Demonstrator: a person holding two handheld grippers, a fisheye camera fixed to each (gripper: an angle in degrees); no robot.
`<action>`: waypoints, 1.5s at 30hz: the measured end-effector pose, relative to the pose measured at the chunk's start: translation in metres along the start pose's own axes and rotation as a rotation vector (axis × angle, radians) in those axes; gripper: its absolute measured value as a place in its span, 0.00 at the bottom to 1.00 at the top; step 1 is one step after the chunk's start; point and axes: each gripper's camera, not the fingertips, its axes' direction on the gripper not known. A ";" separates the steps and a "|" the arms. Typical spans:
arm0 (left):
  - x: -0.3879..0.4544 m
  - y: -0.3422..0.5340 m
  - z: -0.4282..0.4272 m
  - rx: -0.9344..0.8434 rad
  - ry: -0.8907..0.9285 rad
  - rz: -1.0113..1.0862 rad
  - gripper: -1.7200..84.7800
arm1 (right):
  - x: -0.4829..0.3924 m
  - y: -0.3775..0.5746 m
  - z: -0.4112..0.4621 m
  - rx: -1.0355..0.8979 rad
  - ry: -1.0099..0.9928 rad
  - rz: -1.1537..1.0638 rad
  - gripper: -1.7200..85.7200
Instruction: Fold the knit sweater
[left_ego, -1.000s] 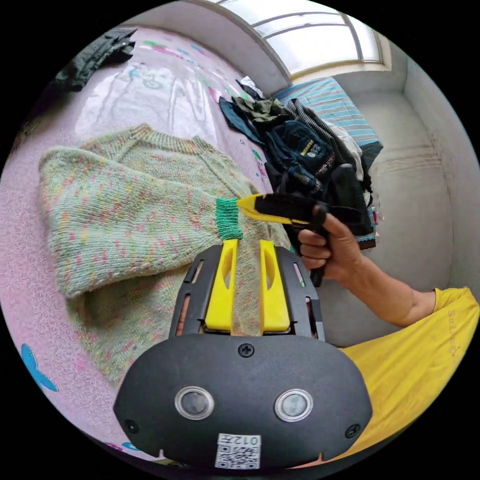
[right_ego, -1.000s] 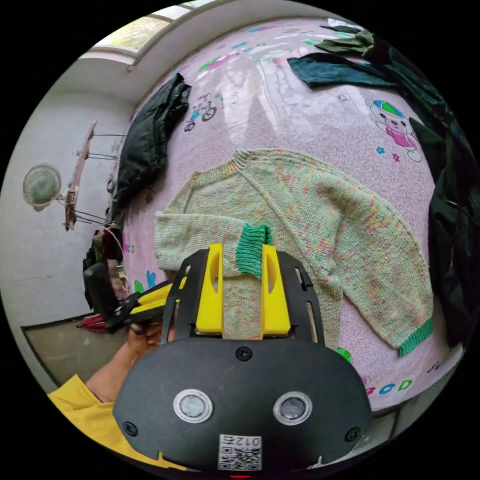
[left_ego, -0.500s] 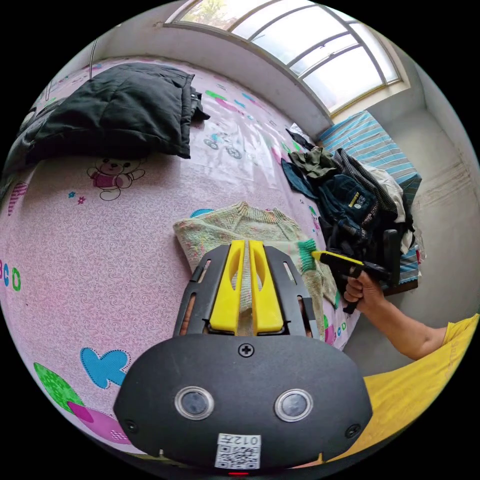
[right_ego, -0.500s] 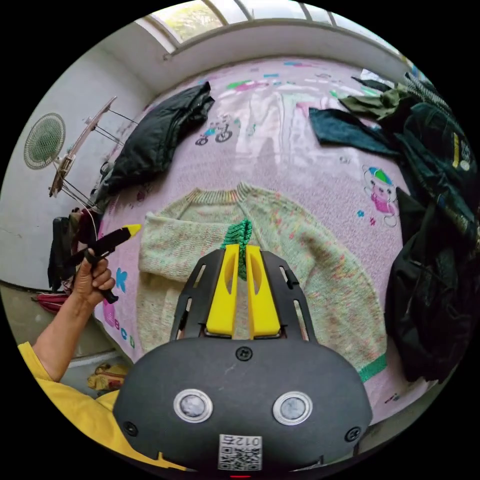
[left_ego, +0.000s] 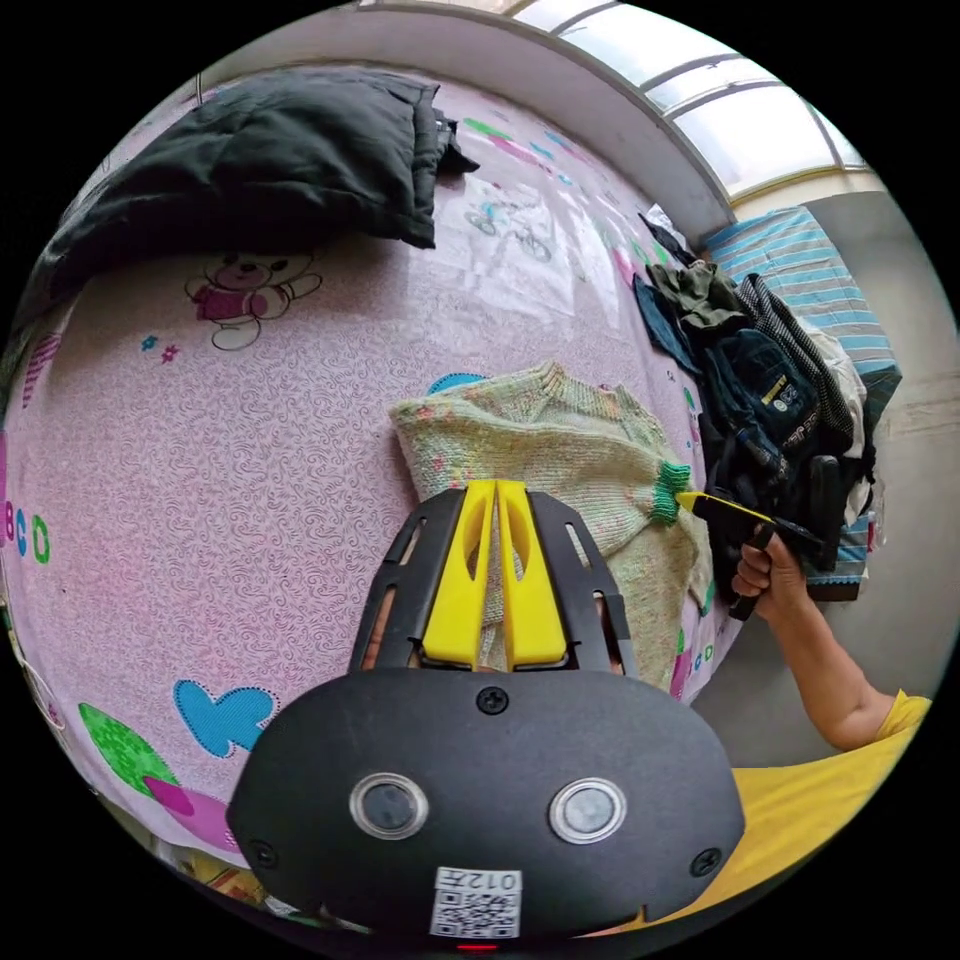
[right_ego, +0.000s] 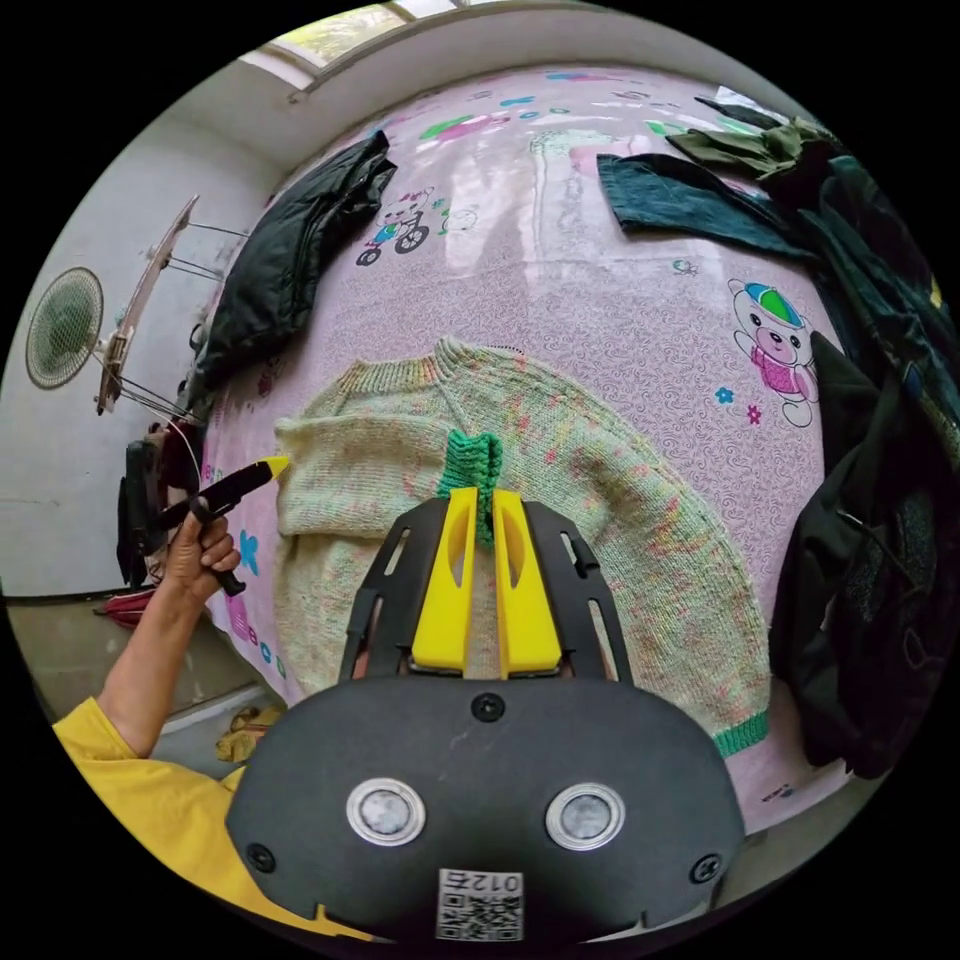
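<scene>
Sweater (right_ego: 560, 500) cuff (right_ego: 472, 462) apparently pinched by right gripper (right_ego: 484, 492).

Pink bed (right_ego: 620, 300): sweater (right_ego: 590, 500) centre, black jacket (right_ego: 290, 250) at 10 o'clock, dark clothes pile (right_ego: 880, 420) at 3 o'clock.

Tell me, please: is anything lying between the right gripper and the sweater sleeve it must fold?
Nothing visible. The right gripper is shut on the green cuff of the sweater. The dark clothes pile lies beside the sweater's other sleeve, not on it.
</scene>
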 end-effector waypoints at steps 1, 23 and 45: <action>0.004 -0.002 -0.007 0.029 0.001 0.017 0.02 | -0.003 0.001 -0.002 0.010 0.037 0.003 0.03; 0.042 0.027 -0.001 -0.044 0.006 0.105 0.02 | -0.112 0.068 0.035 0.042 0.167 -0.371 0.02; 0.010 0.096 0.011 0.180 -0.124 -0.344 0.02 | -0.106 0.078 -0.007 0.087 0.114 -0.240 0.02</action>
